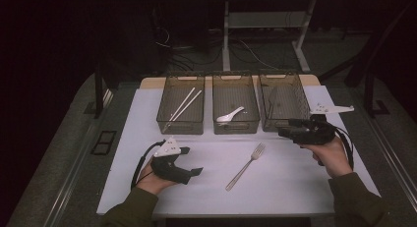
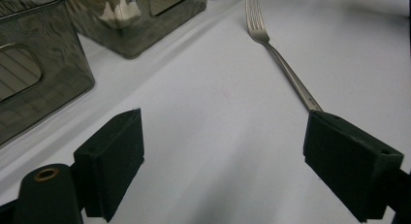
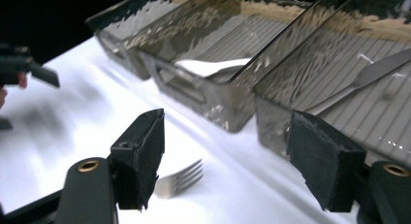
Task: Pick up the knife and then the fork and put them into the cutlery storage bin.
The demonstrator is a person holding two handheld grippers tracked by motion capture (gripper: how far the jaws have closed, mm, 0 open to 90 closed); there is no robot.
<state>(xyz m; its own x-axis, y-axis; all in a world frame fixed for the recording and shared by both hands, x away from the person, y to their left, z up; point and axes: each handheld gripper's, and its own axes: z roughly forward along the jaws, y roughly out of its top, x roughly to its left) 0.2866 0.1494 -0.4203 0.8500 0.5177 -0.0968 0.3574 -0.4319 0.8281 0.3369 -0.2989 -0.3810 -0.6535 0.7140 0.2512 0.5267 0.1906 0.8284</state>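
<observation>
A metal fork (image 1: pixel 247 165) lies slanted on the white mat (image 1: pixel 206 197), tines toward the bins. My left gripper (image 1: pixel 193 160) rests low on the mat to the fork's left, pointing at it. In the left gripper view its jaws (image 2: pixel 223 151) stand wide open with bare mat between them, and the fork (image 2: pixel 276 54) runs ahead past the right jaw. My right gripper (image 1: pixel 286 128) hovers in front of the right bin (image 1: pixel 269 125), pointing left. In the right gripper view it (image 3: pixel 228 161) is open and empty, with the fork tines (image 3: pixel 181 179) on the mat just beyond the left jaw.
Three smoky clear bins stand in a row at the back of the mat. The left bin (image 1: pixel 179 126) holds chopsticks (image 1: pixel 184 104), the middle bin (image 1: pixel 236 127) a white spoon (image 1: pixel 230 115), the right bin a metal utensil (image 3: pixel 368 76). Beyond the table the room is dark.
</observation>
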